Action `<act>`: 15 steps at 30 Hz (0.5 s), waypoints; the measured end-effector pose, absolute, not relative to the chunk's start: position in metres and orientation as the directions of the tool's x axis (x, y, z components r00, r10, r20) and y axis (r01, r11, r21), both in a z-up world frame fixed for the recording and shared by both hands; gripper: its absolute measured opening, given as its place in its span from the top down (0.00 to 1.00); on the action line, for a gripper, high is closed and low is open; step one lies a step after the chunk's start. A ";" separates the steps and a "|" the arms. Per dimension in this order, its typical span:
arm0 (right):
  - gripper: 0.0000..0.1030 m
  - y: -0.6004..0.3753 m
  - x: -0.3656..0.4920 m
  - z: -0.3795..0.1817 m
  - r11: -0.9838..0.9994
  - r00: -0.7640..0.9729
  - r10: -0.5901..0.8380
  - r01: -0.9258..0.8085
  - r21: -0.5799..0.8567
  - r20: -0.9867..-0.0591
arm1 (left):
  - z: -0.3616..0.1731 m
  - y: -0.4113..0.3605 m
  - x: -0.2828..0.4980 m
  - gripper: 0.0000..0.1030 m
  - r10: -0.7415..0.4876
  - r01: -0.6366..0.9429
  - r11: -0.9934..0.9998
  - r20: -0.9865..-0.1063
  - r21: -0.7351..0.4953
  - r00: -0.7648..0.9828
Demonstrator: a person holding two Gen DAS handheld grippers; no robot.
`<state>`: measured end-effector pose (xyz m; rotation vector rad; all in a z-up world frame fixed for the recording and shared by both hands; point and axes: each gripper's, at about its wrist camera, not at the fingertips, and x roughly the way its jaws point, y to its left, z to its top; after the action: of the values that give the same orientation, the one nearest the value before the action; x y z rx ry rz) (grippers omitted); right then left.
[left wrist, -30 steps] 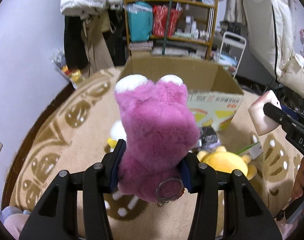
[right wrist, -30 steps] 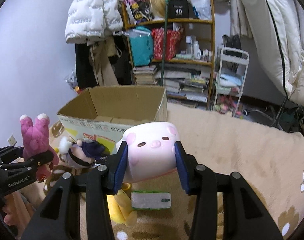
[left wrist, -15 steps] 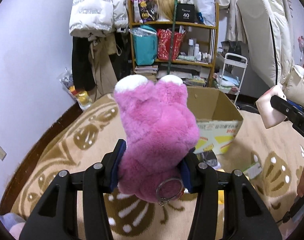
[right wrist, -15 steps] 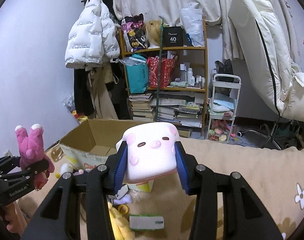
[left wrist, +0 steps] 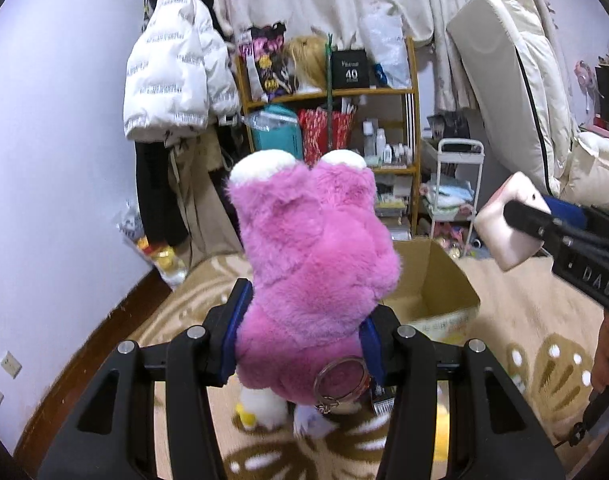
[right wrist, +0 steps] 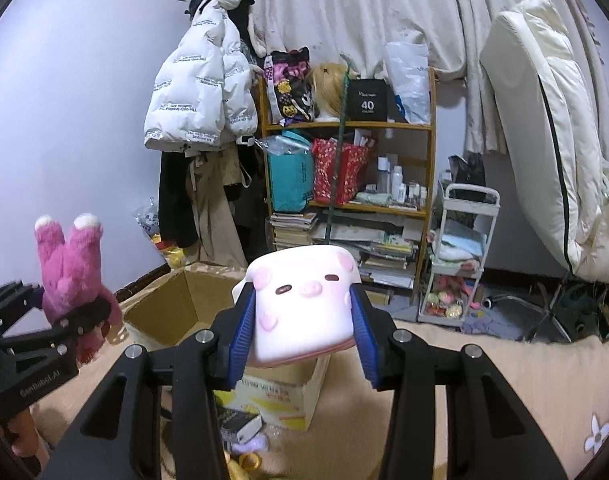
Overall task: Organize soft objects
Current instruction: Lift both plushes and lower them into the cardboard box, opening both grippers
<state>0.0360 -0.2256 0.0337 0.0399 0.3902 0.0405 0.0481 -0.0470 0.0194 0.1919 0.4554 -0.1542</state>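
Note:
My left gripper point(left wrist: 304, 340) is shut on a fluffy pink plush point(left wrist: 312, 264) with white-tipped feet pointing up and a key ring hanging below. My right gripper point(right wrist: 302, 328) is shut on a pale pink pig cushion point(right wrist: 304, 304) with a small face. Both toys are held in the air, near an open cardboard box point(left wrist: 436, 292) on the beige rug. In the right wrist view the box point(right wrist: 172, 312) lies below and behind the pig, and the pink plush point(right wrist: 70, 268) shows at the left in the left gripper point(right wrist: 76, 316). The pig cushion point(left wrist: 504, 224) appears at the right of the left wrist view.
More toys lie on the patterned rug point(left wrist: 544, 360), among them a white plush point(left wrist: 264, 408) and a yellow one point(right wrist: 240, 464). Behind the box stand a cluttered wooden shelf point(right wrist: 348, 176), a white trolley point(right wrist: 460, 256), hanging coats point(right wrist: 200, 96) and a leaning mattress point(right wrist: 544, 140).
Both grippers have risen with their toys and tilted up, so the box and rug sank in view and more of the shelf and curtains shows. Neither grip changed.

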 end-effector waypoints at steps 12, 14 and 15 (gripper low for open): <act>0.53 -0.221 0.081 0.029 0.995 0.924 0.075 -0.047 0.085 -0.376 | 0.021 -0.049 0.095 0.53 -0.088 0.168 0.975 -0.439 0.147 0.894; 0.53 -0.220 0.085 0.025 0.995 0.921 0.082 -0.052 0.088 -0.382 | 0.015 -0.049 0.100 0.53 -0.090 0.171 0.975 -0.447 0.145 0.890; 0.53 -0.219 0.088 0.022 0.994 0.918 0.085 -0.054 0.090 -0.388 | 0.012 -0.049 0.102 0.53 -0.091 0.174 0.974 -0.451 0.144 0.888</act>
<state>0.0878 -0.2187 0.0224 0.0780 0.4021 0.0718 0.1024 -0.0490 0.0116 0.1834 0.4585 -0.1384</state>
